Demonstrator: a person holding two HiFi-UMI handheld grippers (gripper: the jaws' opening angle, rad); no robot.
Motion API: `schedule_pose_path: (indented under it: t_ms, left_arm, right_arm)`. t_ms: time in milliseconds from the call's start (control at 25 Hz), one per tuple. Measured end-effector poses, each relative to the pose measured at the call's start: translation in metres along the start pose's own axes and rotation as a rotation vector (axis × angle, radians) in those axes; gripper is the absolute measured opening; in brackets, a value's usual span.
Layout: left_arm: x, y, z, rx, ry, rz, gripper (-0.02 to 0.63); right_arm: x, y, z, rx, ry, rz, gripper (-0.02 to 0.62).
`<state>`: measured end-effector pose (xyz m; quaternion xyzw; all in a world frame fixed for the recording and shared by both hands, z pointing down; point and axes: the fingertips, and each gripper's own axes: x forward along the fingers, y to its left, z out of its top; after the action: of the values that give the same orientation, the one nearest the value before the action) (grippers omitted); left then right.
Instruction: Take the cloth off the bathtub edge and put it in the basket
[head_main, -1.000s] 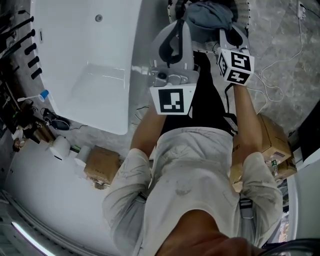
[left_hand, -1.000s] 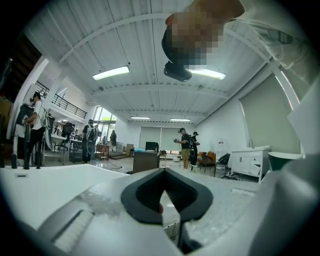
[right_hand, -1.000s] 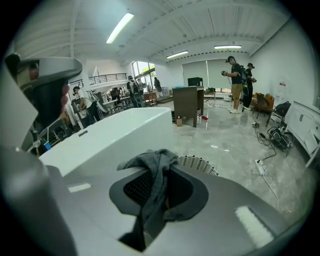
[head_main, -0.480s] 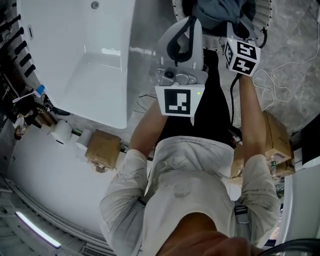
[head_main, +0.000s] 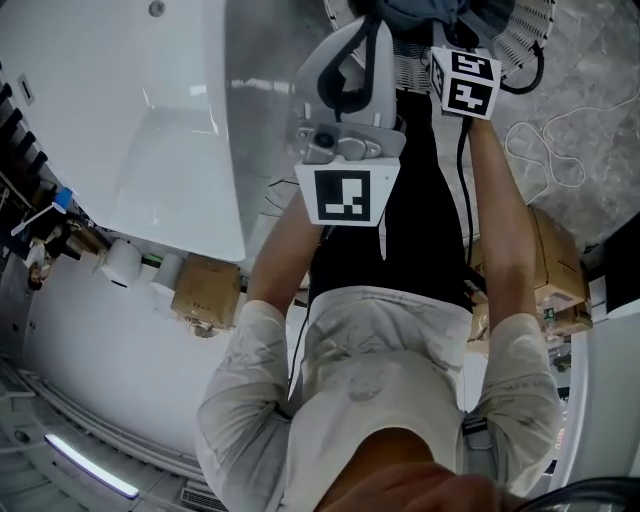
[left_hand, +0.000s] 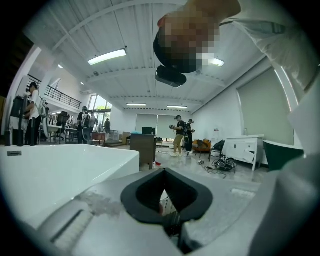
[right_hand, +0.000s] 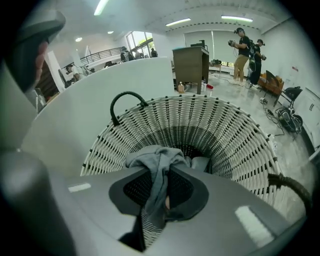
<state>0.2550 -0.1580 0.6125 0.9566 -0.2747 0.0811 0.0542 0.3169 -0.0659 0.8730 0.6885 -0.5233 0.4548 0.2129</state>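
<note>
Cloth (right_hand: 156, 162) tight in right tongs (right_hand: 161, 197)

There was one white bathtub (head_main: 130, 110), one woven basket (right_hand: 225, 135) and one grey cloth (right_hand: 155, 157). Two grippers showed: the left gripper (left_hand: 165, 172) and the right gripper (right_hand: 162, 170). Two cardboard boxes (head_main: 205, 290) lay on the floor. Two people (right_hand: 242, 47) stood together far off.

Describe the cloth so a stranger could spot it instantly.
Beside the white bathtub stands a white woven basket with black handles. Over its mouth, a crumpled grey cloth hangs pinched in the right gripper: the only soft thing there.
</note>
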Motion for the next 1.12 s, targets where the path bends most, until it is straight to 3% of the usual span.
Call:
schedule_pose_path:
  t_ms: [560,760,1120]
  left_arm:
    - [-0.003,0.008,-0.02,-0.01,0.031,0.008,0.002]
    - [-0.006,0.005,-0.026,-0.005,0.052,-0.012,0.002]
    - [-0.012,0.002,-0.035,-0.01,0.073,-0.014,0.002]
  right_arm:
    - [0.047,0.003,-0.025,0.005,0.11,-0.009,0.08]
    - [0.054,0.009,-0.037,0.02,0.163,0.024,0.172]
    - [0.057,0.014,-0.05,0.015,0.184,0.059,0.276]
